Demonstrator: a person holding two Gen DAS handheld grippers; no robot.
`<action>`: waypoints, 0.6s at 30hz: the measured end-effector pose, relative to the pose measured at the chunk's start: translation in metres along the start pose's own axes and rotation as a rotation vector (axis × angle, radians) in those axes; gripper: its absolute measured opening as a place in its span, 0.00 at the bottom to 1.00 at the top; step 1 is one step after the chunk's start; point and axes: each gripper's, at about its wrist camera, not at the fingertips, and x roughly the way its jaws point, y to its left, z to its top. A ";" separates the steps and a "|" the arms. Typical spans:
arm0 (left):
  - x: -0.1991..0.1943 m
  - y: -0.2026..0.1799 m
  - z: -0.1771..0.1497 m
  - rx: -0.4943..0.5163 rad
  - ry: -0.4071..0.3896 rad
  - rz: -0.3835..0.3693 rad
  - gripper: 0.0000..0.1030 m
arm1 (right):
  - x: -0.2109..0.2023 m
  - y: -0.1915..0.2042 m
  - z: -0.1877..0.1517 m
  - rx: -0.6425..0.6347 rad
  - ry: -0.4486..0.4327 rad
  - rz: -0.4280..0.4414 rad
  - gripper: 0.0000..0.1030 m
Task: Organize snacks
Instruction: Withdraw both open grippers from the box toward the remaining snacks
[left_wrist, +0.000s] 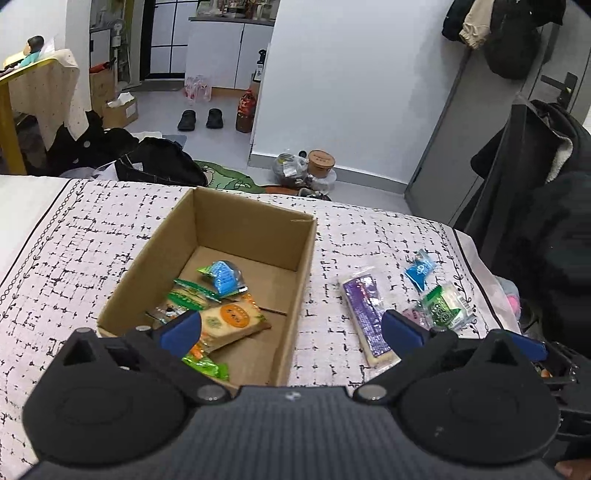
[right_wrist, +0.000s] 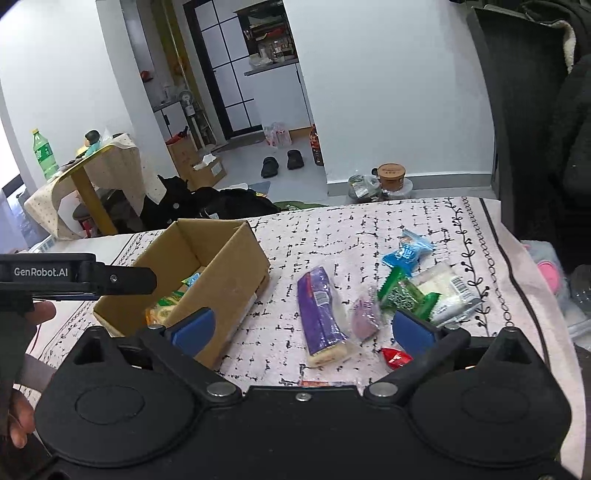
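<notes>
While both grippers hang over the patterned white tablecloth (right_wrist: 332, 236) with nothing between their blue pads, the sorting looks partly done. The left gripper (left_wrist: 291, 332) is spread wide above the near end of the open brown cardboard box (left_wrist: 303, 258), and the right gripper (right_wrist: 301, 328) is equally wide above the loose snacks beside the box.

Inside the box already lie a tan-and-orange wrapped cake (left_wrist: 232, 319), a blue wrapped sweet (left_wrist: 223, 277) and several green packets (left_wrist: 190, 295) (some half hidden under the left finger).

Still out on the cloth, to the right of the box: a long purple wrapped bar (right_wrist: 321, 310), a small purple pouch (right_wrist: 364, 315) just beside it, a green packet (right_wrist: 404, 293) touching a clear-wrapped white cake (right_wrist: 448, 286), a blue packet (right_wrist: 406, 251) farther back, and a red sweet (right_wrist: 395, 357) nearest the right gripper. By my count, six items remain; the purple bar lies most nearly between the right gripper's fingers.
</notes>
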 end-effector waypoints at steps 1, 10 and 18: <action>0.000 -0.002 -0.001 0.001 0.000 -0.003 1.00 | -0.001 -0.001 0.000 -0.003 0.000 -0.001 1.00; -0.003 -0.024 -0.015 0.023 0.015 -0.054 1.00 | -0.014 -0.015 -0.012 0.000 0.010 -0.002 1.00; 0.007 -0.045 -0.028 0.117 0.057 -0.087 1.00 | -0.016 -0.030 -0.025 0.037 0.026 -0.030 1.00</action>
